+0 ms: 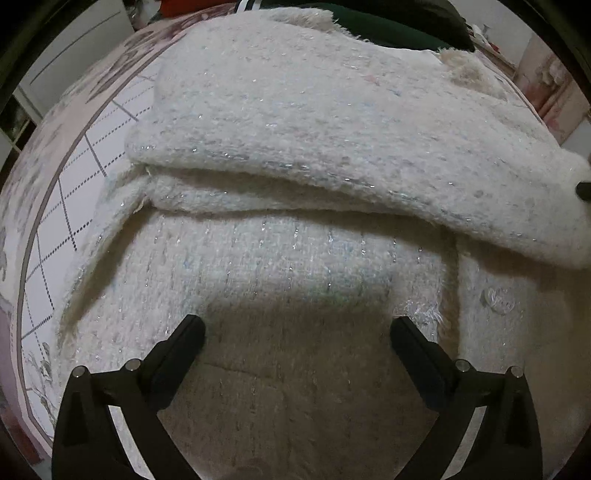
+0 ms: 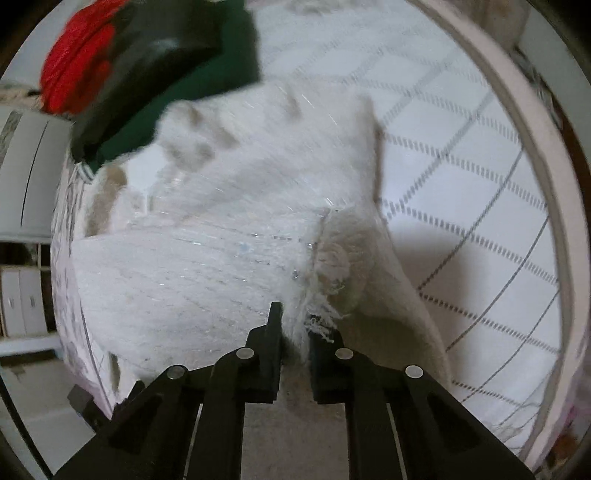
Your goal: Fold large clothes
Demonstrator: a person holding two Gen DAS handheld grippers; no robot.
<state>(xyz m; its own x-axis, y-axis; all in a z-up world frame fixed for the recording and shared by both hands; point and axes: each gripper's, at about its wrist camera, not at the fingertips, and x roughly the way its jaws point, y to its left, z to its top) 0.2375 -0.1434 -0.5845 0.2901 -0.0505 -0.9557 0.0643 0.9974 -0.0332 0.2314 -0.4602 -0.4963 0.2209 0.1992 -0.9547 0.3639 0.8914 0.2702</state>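
In the left wrist view, the left claw (image 1: 297, 326) points steeply down with its jaws spread wide and released, nothing between them, just above the white fuzzy garment (image 1: 295, 184) that fills most of the frame. Ahead of the claw a thick folded layer of the garment lies crosswise, its long fold edge running from left to right. Left of the claw, the grid-patterned bed cover (image 1: 74, 192) shows beside the garment; far ahead, a dark green cloth (image 1: 376, 26) lies past the garment's frayed edge. In the right wrist view, the right claw (image 2: 295, 325) is clenched on a frayed edge of the garment (image 2: 221, 221), which spreads ahead and to the left. The checked cover (image 2: 461, 184) lies bare to the right. Ahead on the left sits a blurred pile: red cloth (image 2: 74, 62), something black (image 2: 155, 44), and the green cloth (image 2: 221, 74) touching the garment's far edge.
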